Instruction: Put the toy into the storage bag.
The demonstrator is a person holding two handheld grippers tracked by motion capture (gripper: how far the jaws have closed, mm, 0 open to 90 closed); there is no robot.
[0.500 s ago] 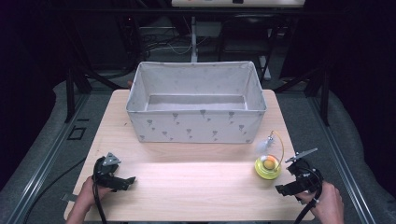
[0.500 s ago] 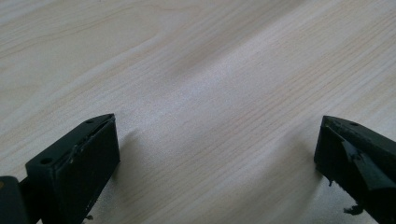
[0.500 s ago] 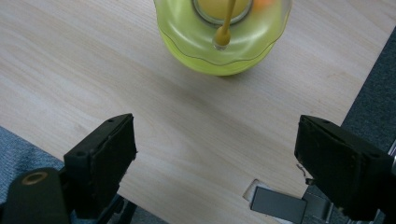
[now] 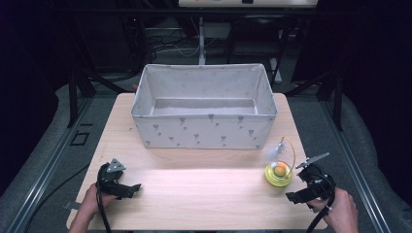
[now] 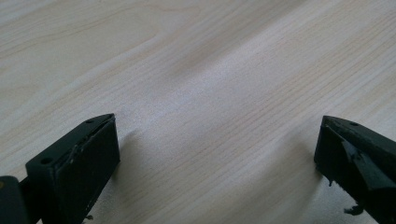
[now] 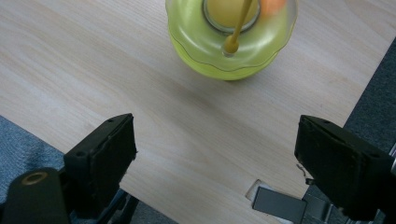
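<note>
The yellow-green toy (image 4: 279,174) with a thin wand sits on the wooden table (image 4: 204,189) near its right edge, in front of the fabric bin (image 4: 204,131). The right gripper (image 4: 297,196), jaws spread and empty, rests just beside it, nearer the person. The left gripper (image 4: 133,188), also spread, lies well apart.

Yellow toy (image 6: 232,39) cut off by top edge; its feather blurred.

Upright yellow-green toy (image 4: 279,174), table's right edge
</note>
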